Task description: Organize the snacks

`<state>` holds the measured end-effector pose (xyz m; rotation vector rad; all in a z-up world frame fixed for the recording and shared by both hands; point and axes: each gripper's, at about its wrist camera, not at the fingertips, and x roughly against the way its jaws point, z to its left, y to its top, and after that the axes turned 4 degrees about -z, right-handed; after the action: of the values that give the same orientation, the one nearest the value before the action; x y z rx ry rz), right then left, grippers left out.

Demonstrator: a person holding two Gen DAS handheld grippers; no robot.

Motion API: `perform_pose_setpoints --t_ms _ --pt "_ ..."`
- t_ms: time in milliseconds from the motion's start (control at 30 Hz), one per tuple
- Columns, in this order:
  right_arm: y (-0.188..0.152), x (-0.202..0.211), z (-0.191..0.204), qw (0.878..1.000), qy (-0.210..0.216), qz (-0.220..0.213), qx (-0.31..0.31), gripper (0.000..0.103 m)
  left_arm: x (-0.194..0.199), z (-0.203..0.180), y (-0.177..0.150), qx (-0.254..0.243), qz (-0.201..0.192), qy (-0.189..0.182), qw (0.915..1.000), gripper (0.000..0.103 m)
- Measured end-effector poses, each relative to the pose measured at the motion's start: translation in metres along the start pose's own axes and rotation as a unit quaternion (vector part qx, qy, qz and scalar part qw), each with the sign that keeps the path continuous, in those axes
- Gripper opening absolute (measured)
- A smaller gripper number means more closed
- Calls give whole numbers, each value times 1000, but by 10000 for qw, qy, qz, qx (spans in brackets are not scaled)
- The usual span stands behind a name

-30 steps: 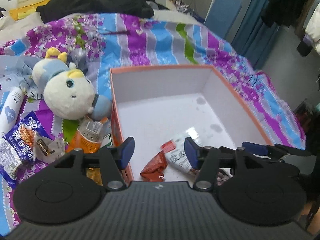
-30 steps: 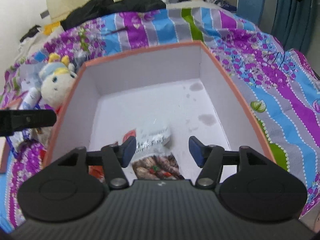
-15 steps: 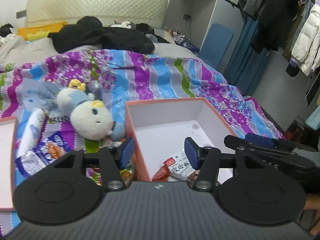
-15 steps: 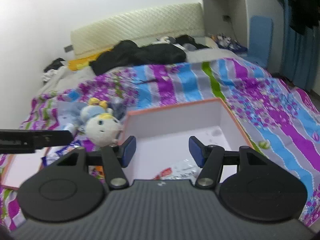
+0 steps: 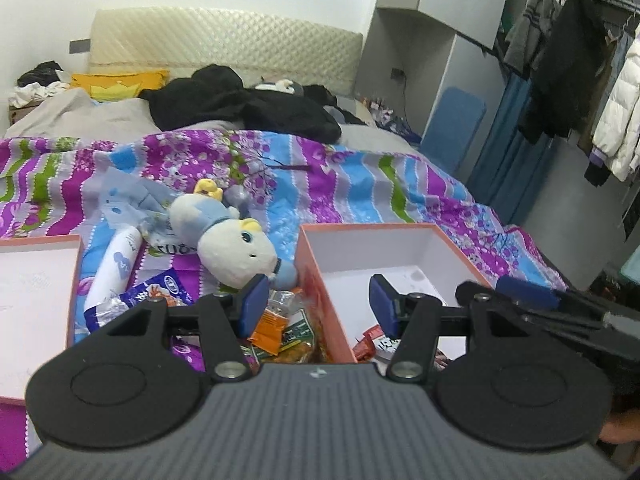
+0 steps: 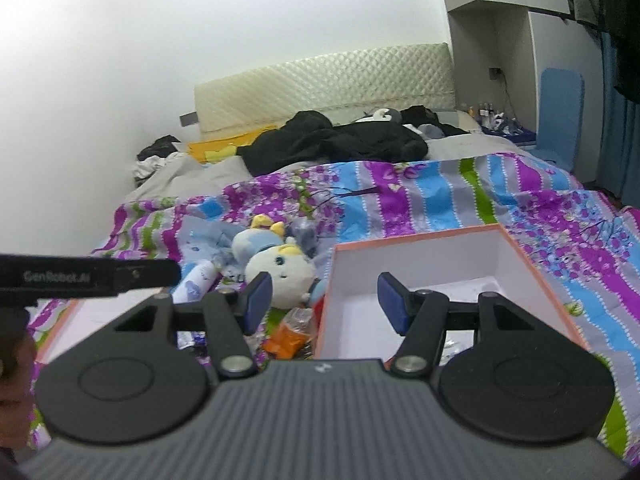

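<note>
Over the last second both tongs, left (image 5: 316, 304) and right (image 6: 324, 300), had risen from inside the orange box (image 5: 320, 280) and hung open and empty, which suggested a drop was complete. Count: roughly three packets (image 5: 376, 344) lay near in the box; three or so loose snacks (image 5: 276, 328) lay left of it on the bed; one plush toy (image 5: 236, 248); one lid (image 5: 36, 280)

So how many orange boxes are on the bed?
2. One orange box sits right of the plush toy with snacks inside; the other lies at the left edge, partly cut off. More could be hidden.
</note>
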<state>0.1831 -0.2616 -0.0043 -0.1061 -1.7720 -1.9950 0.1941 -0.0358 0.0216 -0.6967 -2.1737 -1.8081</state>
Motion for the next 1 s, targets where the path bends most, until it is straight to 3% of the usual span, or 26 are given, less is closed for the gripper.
perform_pose_setpoints --t_ms 433,667,1000 --pt "-45 -3 44 9989 365 199 208 61 15 40 -44 23 15 408 9992 62" --pt "-76 1 56 9983 445 331 154 61 32 58 -77 283 -150 627 9975 62" --pt "-124 7 68 9980 367 479 183 61 26 92 -118 194 483 770 9957 62"
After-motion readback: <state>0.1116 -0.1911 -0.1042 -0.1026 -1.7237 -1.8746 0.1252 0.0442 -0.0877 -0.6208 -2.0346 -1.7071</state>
